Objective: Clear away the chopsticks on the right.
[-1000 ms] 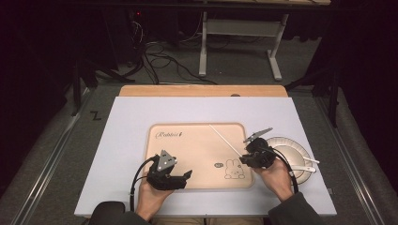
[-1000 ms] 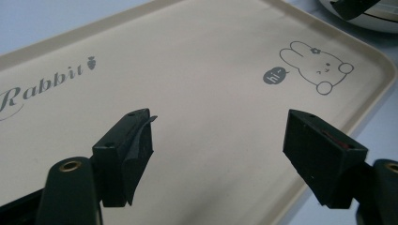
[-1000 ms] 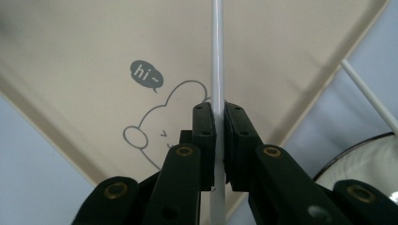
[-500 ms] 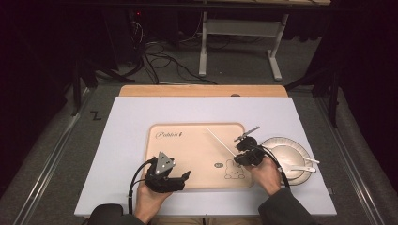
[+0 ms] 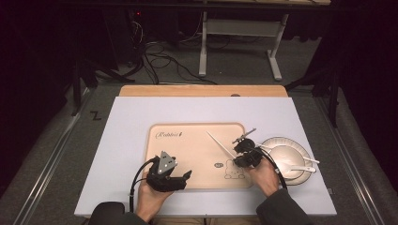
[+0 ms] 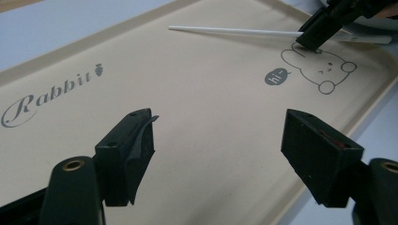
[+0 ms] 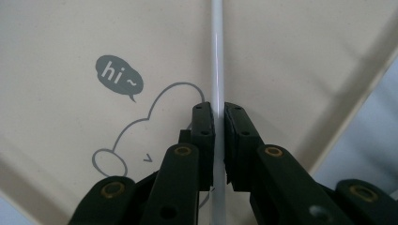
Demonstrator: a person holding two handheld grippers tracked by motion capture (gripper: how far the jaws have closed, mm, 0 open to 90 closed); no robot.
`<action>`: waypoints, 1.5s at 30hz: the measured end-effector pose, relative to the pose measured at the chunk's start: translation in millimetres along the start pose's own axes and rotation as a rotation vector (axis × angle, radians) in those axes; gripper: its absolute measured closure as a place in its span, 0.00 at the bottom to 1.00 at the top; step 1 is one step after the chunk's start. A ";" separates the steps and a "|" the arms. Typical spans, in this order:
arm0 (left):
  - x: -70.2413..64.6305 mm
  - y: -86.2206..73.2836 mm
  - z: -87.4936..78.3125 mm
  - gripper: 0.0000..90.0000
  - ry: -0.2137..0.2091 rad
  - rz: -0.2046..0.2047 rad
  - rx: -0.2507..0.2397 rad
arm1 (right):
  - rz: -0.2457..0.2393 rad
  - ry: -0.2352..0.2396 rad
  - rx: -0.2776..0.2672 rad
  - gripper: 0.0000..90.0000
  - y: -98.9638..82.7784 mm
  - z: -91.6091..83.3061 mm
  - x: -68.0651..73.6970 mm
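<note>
Near the right edge of the tray (image 5: 155, 154), right gripper (image 7: 218, 117) clenched on a thin white chopstick (image 7: 217, 56): light, stiff, smooth, likely slippery; best pinched mid-shaft. Left gripper (image 6: 218, 140) released, hovering over the tray's near edge

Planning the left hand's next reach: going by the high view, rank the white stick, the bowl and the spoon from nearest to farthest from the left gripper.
From the left gripper:
1. White stick, on the tray, right of centre.
2. Bowl, off the tray's right edge.
3. Spoon, lying in the bowl, handle pointing right.
</note>
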State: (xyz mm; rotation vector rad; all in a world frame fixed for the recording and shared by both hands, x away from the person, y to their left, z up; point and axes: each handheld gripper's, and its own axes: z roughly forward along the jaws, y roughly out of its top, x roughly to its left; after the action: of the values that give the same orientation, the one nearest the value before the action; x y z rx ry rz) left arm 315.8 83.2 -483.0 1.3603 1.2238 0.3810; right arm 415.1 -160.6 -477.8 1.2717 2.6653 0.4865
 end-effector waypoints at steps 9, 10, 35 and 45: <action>-3.6 1.4 5.7 0.29 -0.025 0.012 -0.004 | -0.018 -0.027 0.013 0.92 0.1 0.9 1.8; -3.5 1.5 6.0 0.30 -0.026 0.018 -0.001 | -0.015 -0.038 0.016 0.92 0.2 1.4 1.6; -4.5 2.1 8.5 0.30 -0.031 0.017 -0.009 | 0.003 -0.082 0.008 0.79 -4.6 -1.3 -4.3; -3.8 0.0 6.8 0.30 -0.027 0.022 0.000 | -0.020 -0.064 -0.053 0.74 -8.9 -14.7 -2.0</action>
State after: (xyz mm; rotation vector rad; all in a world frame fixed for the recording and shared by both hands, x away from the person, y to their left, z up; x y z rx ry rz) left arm 319.9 76.6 -483.0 1.3760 1.1876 0.3776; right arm 405.9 -170.8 -467.2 1.2238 2.5923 0.5009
